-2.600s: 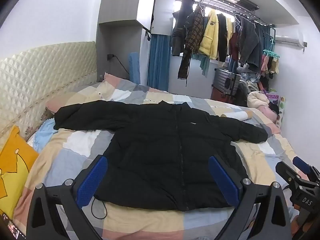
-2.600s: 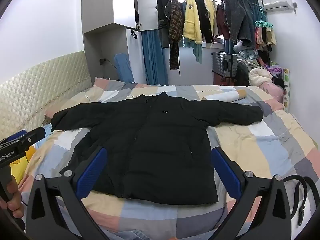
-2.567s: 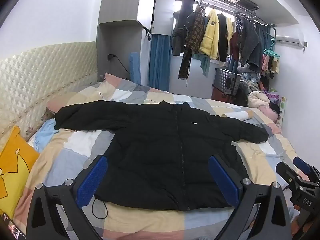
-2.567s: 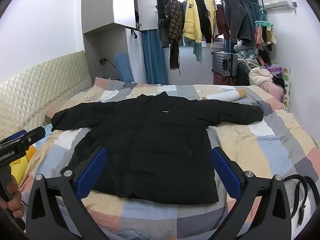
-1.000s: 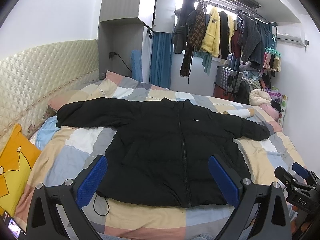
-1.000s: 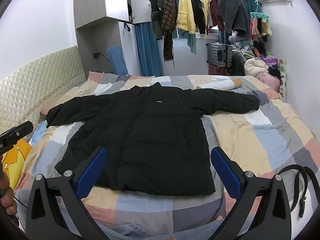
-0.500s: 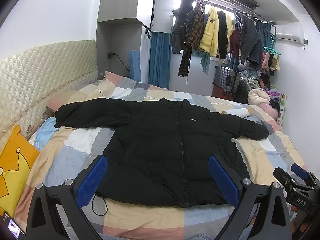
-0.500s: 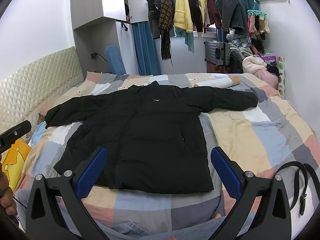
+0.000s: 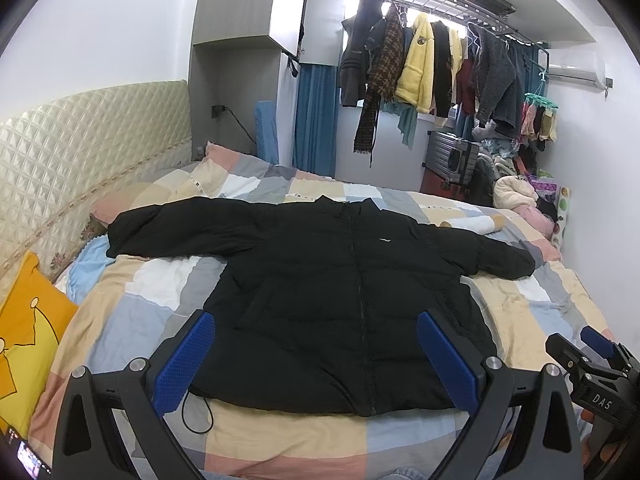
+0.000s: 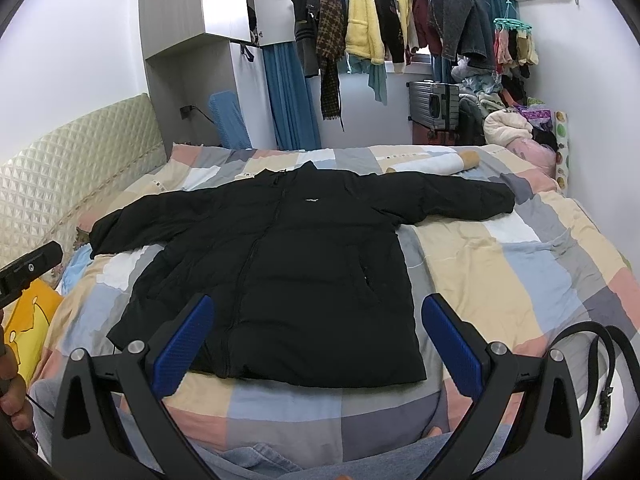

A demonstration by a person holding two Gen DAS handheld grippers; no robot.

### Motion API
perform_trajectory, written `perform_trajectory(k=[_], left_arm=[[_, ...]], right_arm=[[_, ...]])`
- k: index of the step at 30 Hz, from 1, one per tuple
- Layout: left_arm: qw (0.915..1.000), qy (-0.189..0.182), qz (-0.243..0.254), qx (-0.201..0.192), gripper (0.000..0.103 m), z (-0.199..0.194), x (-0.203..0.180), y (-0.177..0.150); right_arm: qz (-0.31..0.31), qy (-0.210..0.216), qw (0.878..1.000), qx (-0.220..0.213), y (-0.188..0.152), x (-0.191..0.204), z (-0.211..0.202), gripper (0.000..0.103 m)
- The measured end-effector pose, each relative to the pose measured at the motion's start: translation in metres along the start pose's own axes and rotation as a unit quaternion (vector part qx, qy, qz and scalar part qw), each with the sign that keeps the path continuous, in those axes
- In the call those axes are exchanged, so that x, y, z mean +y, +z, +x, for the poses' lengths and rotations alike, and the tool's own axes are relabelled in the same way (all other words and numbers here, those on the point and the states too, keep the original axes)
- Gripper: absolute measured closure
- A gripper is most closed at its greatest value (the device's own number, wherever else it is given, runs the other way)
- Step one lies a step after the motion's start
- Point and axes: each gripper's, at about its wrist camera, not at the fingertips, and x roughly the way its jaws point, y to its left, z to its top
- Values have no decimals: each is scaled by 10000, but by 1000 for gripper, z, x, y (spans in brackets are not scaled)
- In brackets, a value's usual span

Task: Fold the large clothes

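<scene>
A large black puffer jacket (image 9: 340, 280) lies flat and zipped on the checked bedspread (image 9: 132, 300), front up, both sleeves spread out to the sides. It also shows in the right wrist view (image 10: 288, 264). My left gripper (image 9: 316, 360) is open and empty, held above the jacket's hem near the bed's front edge. My right gripper (image 10: 316, 344) is open and empty, also above the hem. The right gripper shows at the right edge of the left wrist view (image 9: 592, 364).
A yellow pillow (image 9: 28, 320) lies at the left by the quilted headboard (image 9: 80, 152). Clothes hang on a rail (image 9: 432, 68) at the back, with a suitcase (image 9: 452, 160) below. A black belt (image 10: 592, 356) lies on the bed's right front. A thin black cord (image 9: 196, 408) lies by the hem.
Both grippers have risen and drawn back slightly, so the jacket sits a little lower and smaller in view. The jacket has not moved. Both grippers stay open.
</scene>
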Motion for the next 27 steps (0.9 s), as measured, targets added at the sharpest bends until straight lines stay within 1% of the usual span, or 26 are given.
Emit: perform_trajectory(k=[6, 13, 15, 18, 20, 24, 27], left_arm=[[10000, -48, 58, -51, 1, 2, -1, 7], [9996, -103, 115, -248, 1, 5, 2, 33], [9996, -47, 153, -238, 1, 7, 2, 42], [9998, -113, 51, -183, 1, 8, 9, 52], [9999, -85, -17, -141, 1, 9, 13, 60], [9997, -7, -55, -223, 1, 12, 19, 75], [9994, -110, -157, -278, 1, 20, 23, 87]], right_arm=[[41, 63, 10000, 41, 5, 0, 5, 0], [-40, 45, 10000, -79, 18, 0, 7, 0], [-41, 45, 9999, -98, 26, 1, 8, 0], [-88, 99, 9998, -114, 36, 2, 10, 0], [-79, 72, 9999, -110, 43, -1, 12, 0], [28, -36, 9999, -123, 59, -17, 18, 0], [202, -213, 9993, -245, 76, -35, 24, 0]])
